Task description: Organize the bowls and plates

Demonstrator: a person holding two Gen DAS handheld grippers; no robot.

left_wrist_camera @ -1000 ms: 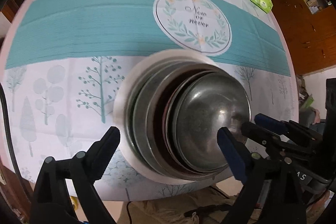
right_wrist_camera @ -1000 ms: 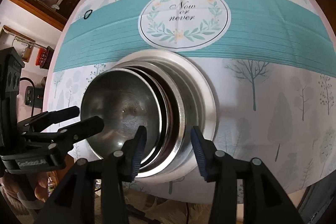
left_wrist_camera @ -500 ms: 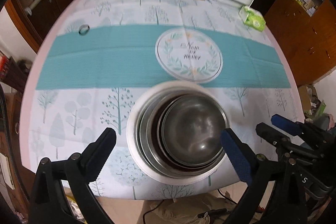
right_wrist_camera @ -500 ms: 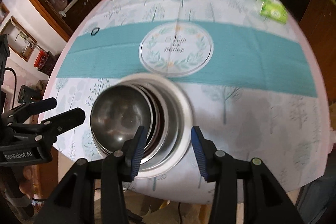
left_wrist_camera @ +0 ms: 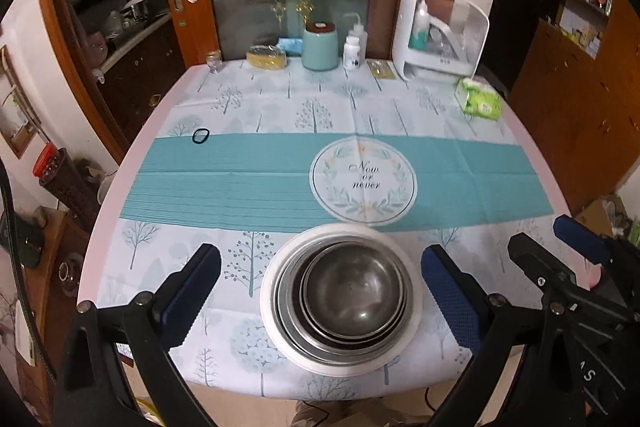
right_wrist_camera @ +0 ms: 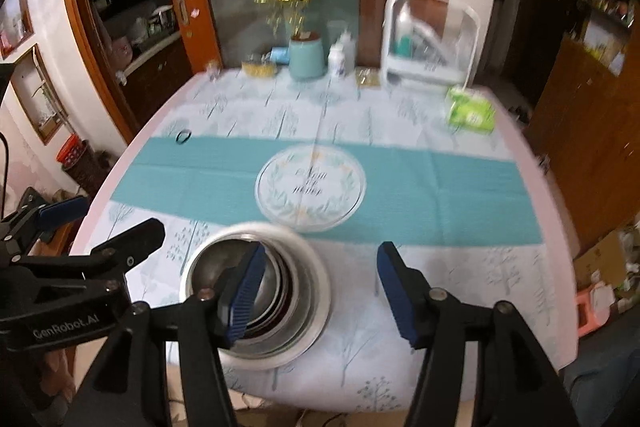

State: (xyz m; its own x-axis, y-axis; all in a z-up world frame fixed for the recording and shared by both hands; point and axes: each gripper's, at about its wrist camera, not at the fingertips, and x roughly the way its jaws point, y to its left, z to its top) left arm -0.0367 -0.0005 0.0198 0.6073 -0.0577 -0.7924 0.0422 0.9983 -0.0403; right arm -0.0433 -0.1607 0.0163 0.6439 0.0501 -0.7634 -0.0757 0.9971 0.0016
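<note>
Steel bowls (left_wrist_camera: 354, 291) sit nested on the white plate (left_wrist_camera: 272, 315); both tongs have pulled up off it, left tongs (left_wrist_camera: 320, 291) wide, right tongs (right_wrist_camera: 320, 291) opening, both empty. Stacking looks done.

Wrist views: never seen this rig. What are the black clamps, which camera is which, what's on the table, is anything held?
No robot arm here: a person carries one hand-held gripper in each hand, each with a fisheye camera looking along its two fingers.

The left wrist view shows the left hand-held gripper with jaws wide open and empty; the other gripper pokes in at its right edge. The right wrist view shows the right hand-held gripper, jaws opening, gripping nothing.

On the tablecloth near the front edge sits a white plate carrying nested steel bowls. At the back: a teal jar, a white appliance, a green tissue pack. A black ring lies to the left.
</note>
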